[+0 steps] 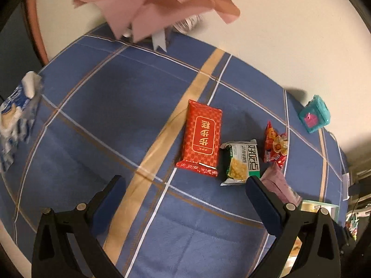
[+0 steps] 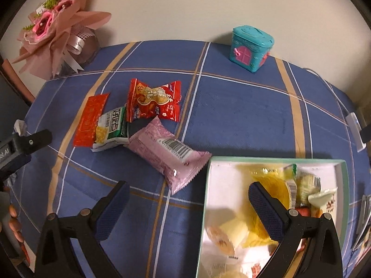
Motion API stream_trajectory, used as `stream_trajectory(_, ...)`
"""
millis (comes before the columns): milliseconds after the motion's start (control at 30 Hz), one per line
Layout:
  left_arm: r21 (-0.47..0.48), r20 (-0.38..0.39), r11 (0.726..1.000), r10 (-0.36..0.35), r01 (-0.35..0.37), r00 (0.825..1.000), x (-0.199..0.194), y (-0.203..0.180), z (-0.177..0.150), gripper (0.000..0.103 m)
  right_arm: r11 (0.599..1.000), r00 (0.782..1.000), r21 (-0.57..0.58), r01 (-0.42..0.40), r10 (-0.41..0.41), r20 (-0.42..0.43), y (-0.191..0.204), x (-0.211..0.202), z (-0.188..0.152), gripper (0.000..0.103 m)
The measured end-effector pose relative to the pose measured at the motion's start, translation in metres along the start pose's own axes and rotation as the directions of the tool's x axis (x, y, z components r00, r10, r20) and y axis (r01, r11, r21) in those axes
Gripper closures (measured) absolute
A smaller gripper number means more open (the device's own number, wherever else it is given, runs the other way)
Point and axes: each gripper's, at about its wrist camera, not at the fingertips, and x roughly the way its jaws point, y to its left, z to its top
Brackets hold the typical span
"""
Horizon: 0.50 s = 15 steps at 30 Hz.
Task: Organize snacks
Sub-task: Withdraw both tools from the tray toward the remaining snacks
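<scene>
Both grippers hang over the blue plaid counter [image 2: 231, 115] with fingers spread wide, holding nothing: the left gripper [image 1: 185, 199] and the right gripper [image 2: 189, 202]. At centre-left of the right view lie a flat red packet [image 2: 89, 120], a green-and-white corn snack [image 2: 111, 129], a crinkled red snack bag [image 2: 154, 102] and a pink wrapped cake [image 2: 171, 155], beside the mint-rimmed white box [image 2: 206, 185] of snacks at lower right

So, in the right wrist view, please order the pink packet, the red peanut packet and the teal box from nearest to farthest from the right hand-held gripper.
1. Pink packet: just ahead, slightly left.
2. Red peanut packet: behind it, further left.
3. Teal box: far back, by the wall.
</scene>
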Motion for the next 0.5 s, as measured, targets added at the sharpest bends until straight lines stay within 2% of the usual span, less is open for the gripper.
stream_trajectory(133, 0.042, -0.032, 0.998, 0.042, -0.040, 0.999, 0.023, -0.006, 0.014, 0.001, 1.000, 1.000, -0.029, 0.000, -0.001, -0.016, 0.004, 0.013, 0.013, 0.000)
stream_trajectory(333, 0.023, -0.105, 1.000, 0.018, -0.016, 0.994, 0.056, -0.003, 0.032, 0.001, 0.997, 0.999, -0.073, -0.003, -0.001, -0.046, 0.012, 0.037, 0.032, 0.000)
stream_trajectory(500, 0.056, -0.131, 0.997, 0.051, -0.044, 0.990, 0.077, -0.009, 0.040, 0.001, 0.993, 0.997, -0.118, 0.029, -0.036, -0.065, 0.024, 0.057, 0.037, 0.000)
